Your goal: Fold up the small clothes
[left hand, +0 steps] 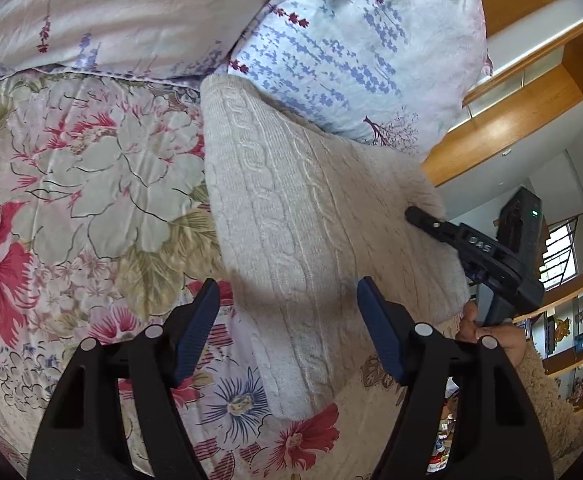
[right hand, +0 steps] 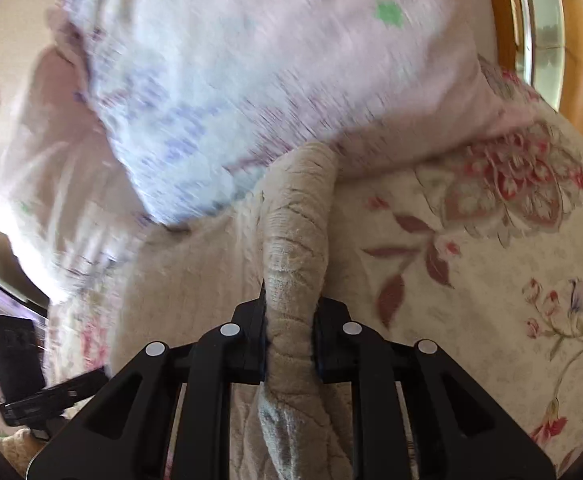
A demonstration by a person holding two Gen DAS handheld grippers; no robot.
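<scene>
A cream cable-knit sweater (left hand: 303, 220) lies partly folded on the floral bedspread (left hand: 75, 184), its far end against a pillow. My left gripper (left hand: 287, 312) is open and empty, its blue pads either side of the sweater's near part, above it. My right gripper (left hand: 423, 218) shows at the sweater's right edge in the left wrist view. In the right wrist view the right gripper (right hand: 289, 332) is shut on a bunched fold of the sweater (right hand: 295, 240), which stretches away toward the pillow.
Two lavender-print pillows (left hand: 355, 48) lie at the head of the bed. A wooden headboard and shelves (left hand: 531, 92) stand on the right. The bedspread (right hand: 491, 264) stretches right of the sweater. The left gripper's body (right hand: 39, 396) shows at lower left.
</scene>
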